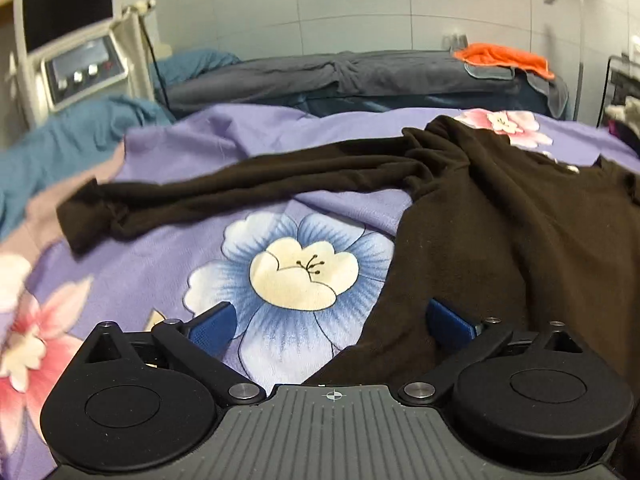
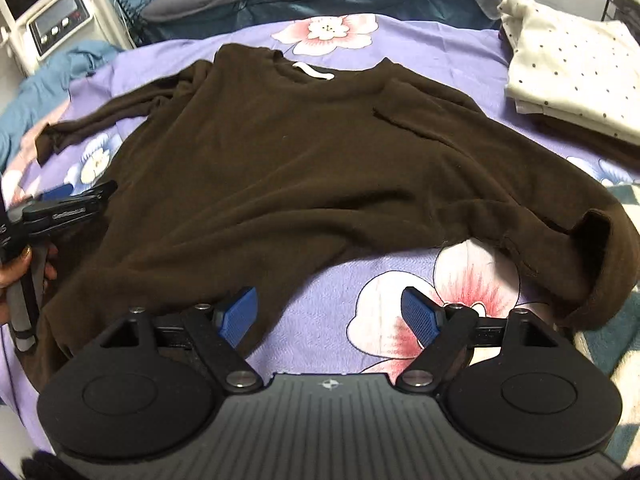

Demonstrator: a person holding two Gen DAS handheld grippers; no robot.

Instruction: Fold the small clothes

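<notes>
the brown long-sleeved top [image 2: 304, 152] lies spread flat on the purple floral bedsheet [image 2: 432, 52], neckline away, one sleeve trailing left [image 1: 224, 188], the other curling at the right [image 2: 592, 256]. both hand-held grippers are released, holding nothing: the left hand-held gripper [image 1: 336, 320] straddles the hem's left edge, and the right hand-held gripper [image 2: 328, 312] hovers by the lower right hem. a clean fold probably calls for pinching one cloth layer at each hem corner and smoothing the sleeves inward first, clear of the folded spotted cloth [image 2: 572, 64].
</notes>
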